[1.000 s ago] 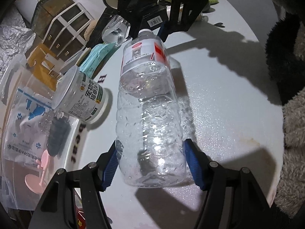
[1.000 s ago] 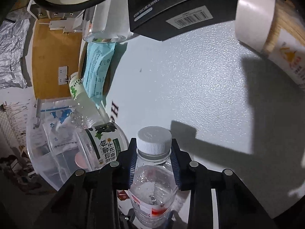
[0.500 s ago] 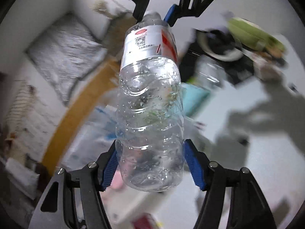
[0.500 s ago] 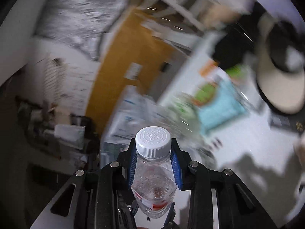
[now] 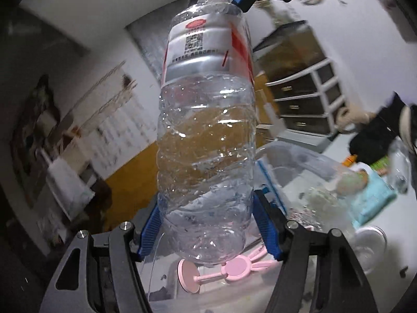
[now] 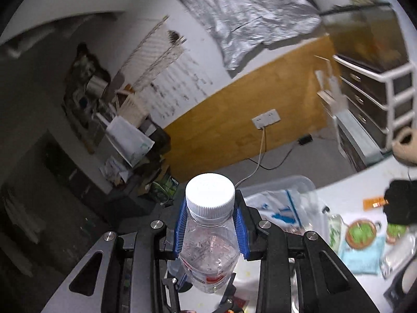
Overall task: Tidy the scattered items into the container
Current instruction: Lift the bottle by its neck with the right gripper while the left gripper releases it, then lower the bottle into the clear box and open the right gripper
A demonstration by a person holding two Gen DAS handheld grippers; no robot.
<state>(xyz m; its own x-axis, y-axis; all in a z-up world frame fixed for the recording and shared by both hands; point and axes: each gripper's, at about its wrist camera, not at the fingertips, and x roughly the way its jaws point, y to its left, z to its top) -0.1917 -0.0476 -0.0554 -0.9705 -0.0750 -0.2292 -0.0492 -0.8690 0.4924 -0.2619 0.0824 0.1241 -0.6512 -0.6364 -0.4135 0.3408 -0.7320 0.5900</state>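
Holding: clear bottle [image 5: 206, 130] aloft above the container [image 5: 299, 161] | left tool [image 5: 208, 224] clamps its base, right tool [image 6: 209, 224] its neck under the white cap [image 6: 209, 190] | two-ended grip steadies it.

**Item count, this moment**

Tools: two, left tool [image 5: 208, 224] and right tool [image 6: 209, 227]. Clear plastic bottle [image 5: 206, 130]: one, white cap [image 6: 209, 191]: one. Ahead of the tools: clear container [image 6: 284, 185], one; pink stand [image 5: 224, 268], one; teal packet [image 6: 362, 254], one. Remaining tabletop items too blurred to count.
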